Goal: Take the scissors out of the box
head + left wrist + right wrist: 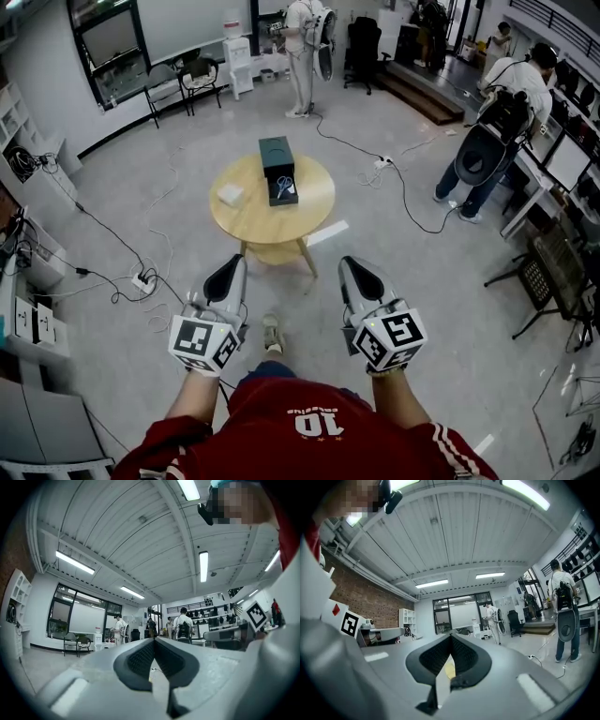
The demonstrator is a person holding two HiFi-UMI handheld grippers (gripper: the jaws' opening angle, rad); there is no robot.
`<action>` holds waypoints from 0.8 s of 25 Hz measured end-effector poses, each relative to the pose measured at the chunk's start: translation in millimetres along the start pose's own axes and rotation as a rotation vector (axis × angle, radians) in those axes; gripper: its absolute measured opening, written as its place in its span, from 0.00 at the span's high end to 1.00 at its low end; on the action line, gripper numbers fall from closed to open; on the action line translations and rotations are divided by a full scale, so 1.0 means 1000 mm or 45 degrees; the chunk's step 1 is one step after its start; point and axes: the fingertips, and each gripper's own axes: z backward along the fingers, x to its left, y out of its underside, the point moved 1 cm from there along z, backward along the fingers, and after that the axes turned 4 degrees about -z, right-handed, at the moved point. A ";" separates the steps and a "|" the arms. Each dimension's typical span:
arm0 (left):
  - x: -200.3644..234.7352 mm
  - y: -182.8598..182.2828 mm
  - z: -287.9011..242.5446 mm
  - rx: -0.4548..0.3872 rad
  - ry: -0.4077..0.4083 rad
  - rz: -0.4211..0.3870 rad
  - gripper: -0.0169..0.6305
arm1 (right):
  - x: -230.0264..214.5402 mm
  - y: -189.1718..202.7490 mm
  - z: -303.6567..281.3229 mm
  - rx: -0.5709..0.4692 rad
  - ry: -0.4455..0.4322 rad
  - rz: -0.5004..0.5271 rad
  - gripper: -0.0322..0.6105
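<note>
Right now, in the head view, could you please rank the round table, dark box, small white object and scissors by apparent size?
1. round table
2. dark box
3. small white object and scissors: they look about alike, so I won't rank them.

My head camera sits high and looks forward and steeply down. The left gripper and the right gripper are close at the bottom edge, and the round table stands further ahead on the floor. The left gripper view looks level along its own jaws, very near to them, toward the far windows and much of the ceiling. The right gripper view faces the same way, beside it. All three views share the windows and the person in white at the far end. Each gripper view also catches the other gripper's marker cube at its side.
</note>
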 end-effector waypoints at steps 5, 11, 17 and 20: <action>-0.004 -0.001 0.000 0.011 0.015 -0.006 0.97 | 0.000 -0.001 0.004 -0.017 -0.007 -0.034 0.95; -0.003 -0.002 -0.001 0.017 0.020 -0.014 0.97 | 0.003 0.001 0.002 -0.016 -0.018 -0.052 0.95; 0.006 0.000 -0.007 0.018 0.008 -0.013 0.97 | -0.001 0.003 -0.011 -0.010 -0.011 -0.055 0.95; 0.012 0.001 -0.011 0.021 -0.003 -0.014 0.97 | -0.003 0.003 -0.019 -0.008 -0.014 -0.057 0.95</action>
